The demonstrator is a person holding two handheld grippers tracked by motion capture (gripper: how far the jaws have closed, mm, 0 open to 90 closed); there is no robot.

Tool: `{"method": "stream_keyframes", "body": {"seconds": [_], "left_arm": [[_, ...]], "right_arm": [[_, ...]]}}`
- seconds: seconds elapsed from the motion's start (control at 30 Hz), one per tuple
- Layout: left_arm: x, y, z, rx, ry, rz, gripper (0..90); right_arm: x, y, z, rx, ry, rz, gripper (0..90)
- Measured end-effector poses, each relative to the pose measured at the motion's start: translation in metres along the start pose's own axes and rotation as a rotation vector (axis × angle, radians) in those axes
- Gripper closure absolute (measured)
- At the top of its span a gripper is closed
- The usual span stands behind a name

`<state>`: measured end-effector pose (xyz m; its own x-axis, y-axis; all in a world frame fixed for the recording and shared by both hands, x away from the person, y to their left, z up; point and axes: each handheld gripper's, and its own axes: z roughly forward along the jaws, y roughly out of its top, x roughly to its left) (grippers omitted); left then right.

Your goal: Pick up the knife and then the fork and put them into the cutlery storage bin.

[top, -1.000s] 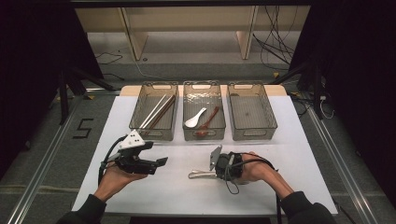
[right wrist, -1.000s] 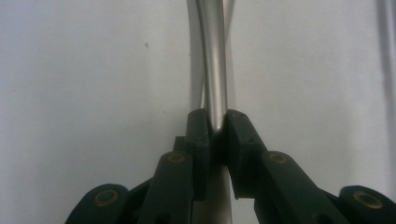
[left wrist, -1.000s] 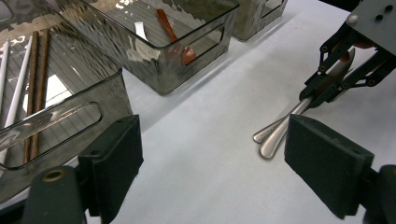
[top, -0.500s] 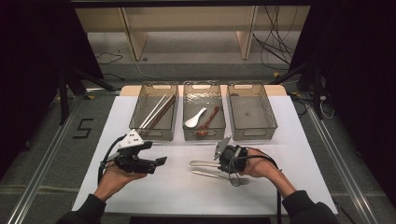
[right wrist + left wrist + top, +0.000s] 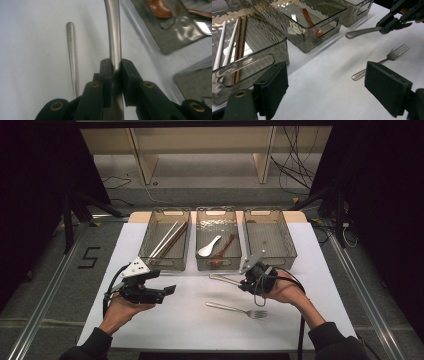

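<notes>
My right gripper point(image 5: 248, 279) is shut on a metal utensil point(image 5: 221, 279), held above the white table point(image 5: 165, 330) just in front of the middle bin; its handle point(image 5: 113, 35) sticks out from between the jaws of my right gripper point(image 5: 115, 70). A silver fork point(image 5: 236, 309) lies on the table nearer the person, also seen as the fork point(image 5: 384, 60) and its handle point(image 5: 71, 50). My left gripper point(image 5: 167, 293) hovers open at the left, nothing between its pads point(image 5: 272, 87). From there the right gripper point(image 5: 397, 21) and the held utensil point(image 5: 362, 32) show.
Three clear bins stand in a row at the table's far side. The left bin point(image 5: 150, 257) holds chopsticks point(image 5: 167, 240). A white spoon point(image 5: 208, 247) and a brown spoon point(image 5: 222, 250) lie in the middle one. The right bin point(image 5: 287, 245) looks empty.
My right gripper closed on one utensil and lifted it up and away toward the bins, leaving the fork on the table. The left gripper stayed put.
</notes>
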<state>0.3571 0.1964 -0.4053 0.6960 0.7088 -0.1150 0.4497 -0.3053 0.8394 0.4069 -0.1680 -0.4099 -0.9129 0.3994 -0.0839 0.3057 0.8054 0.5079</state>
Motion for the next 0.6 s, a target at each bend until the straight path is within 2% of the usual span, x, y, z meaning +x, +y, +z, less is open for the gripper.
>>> {"method": "stream_keyframes", "body": {"seconds": [0.3, 0.6], "left_arm": [[0.001, 0.000, -0.001, -0.007, 0.001, -0.006, 18.0], [0.001, -0.002, -0.005, -0.020, 0.003, -0.018, 17.7]], "right_arm": [[-0.020, -0.005, -0.018, -0.047, -0.040, 0.075, 81.0], [-0.050, -0.004, -0.035, -0.112, -0.095, 0.173, 81.0]]}}
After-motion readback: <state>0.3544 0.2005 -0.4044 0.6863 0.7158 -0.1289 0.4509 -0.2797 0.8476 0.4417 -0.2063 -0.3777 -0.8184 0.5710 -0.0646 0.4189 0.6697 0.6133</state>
